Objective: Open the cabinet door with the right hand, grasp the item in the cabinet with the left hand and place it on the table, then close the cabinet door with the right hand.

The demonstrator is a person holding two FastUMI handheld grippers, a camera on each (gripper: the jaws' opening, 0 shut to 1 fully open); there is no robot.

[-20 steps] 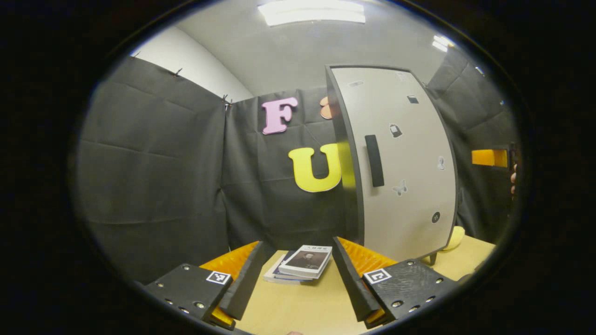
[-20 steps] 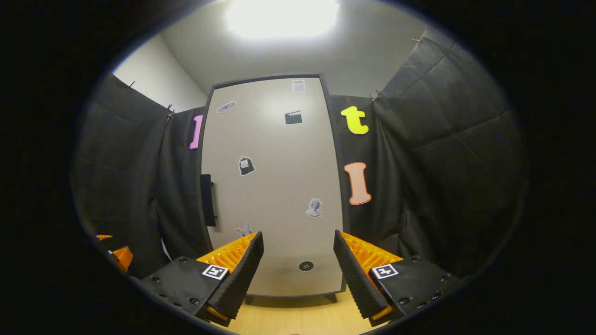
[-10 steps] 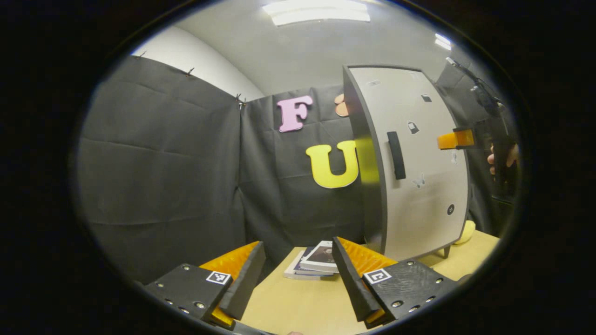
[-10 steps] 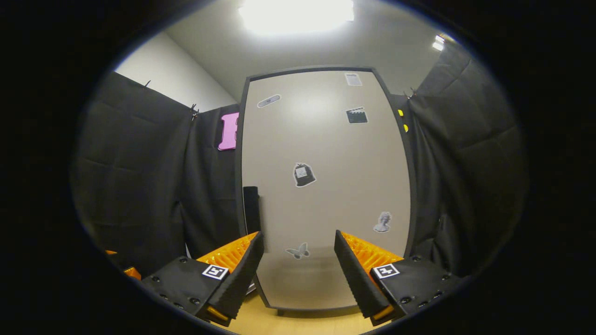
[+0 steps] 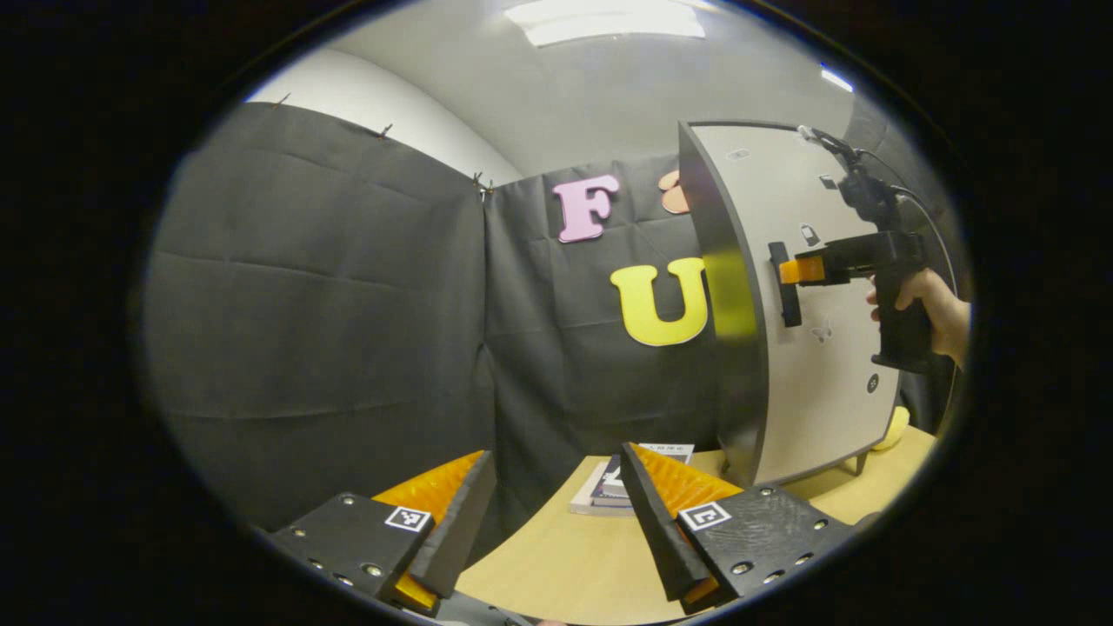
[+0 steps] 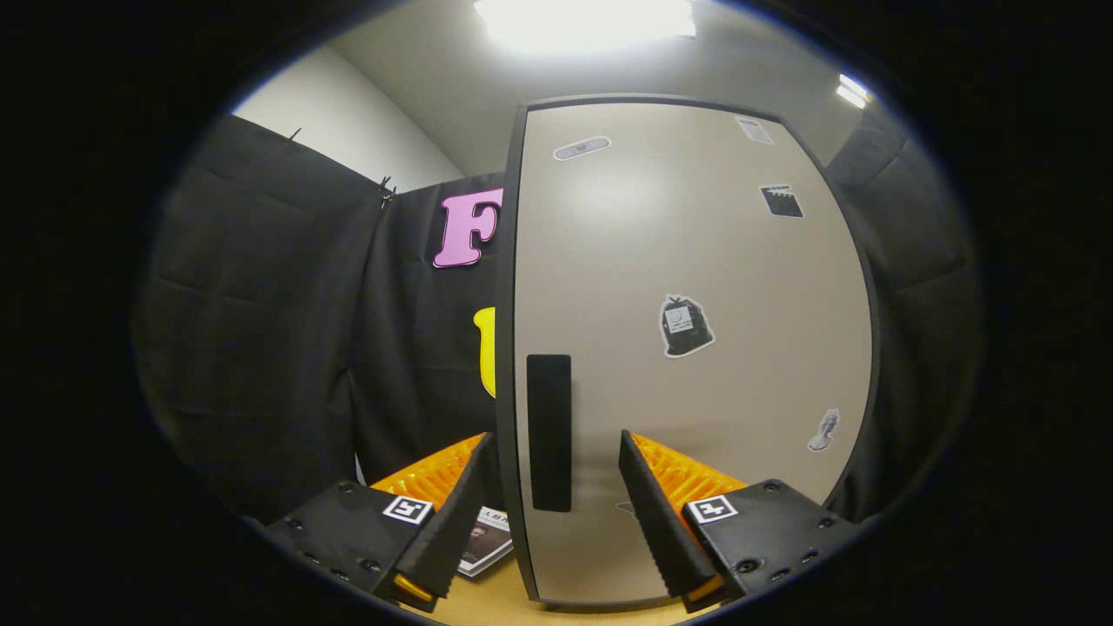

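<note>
The cabinet (image 5: 809, 348) stands upright on short legs toward the far right edge of the light wooden table (image 5: 565, 556). Its cabinet door (image 6: 696, 348) is a tall pale grey panel with a dark rim, shut flat against the front and dotted with small stickers. A dark vertical bar handle (image 6: 549, 432) sits near the door's left edge, about halfway up. The cabinet's left side is dark. What is inside the cabinet cannot be seen.

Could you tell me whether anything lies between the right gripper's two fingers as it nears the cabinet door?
In the right gripper view, the right gripper is open, and the door's dark handle stands in the gap between its fingers, with nothing else there.
</note>
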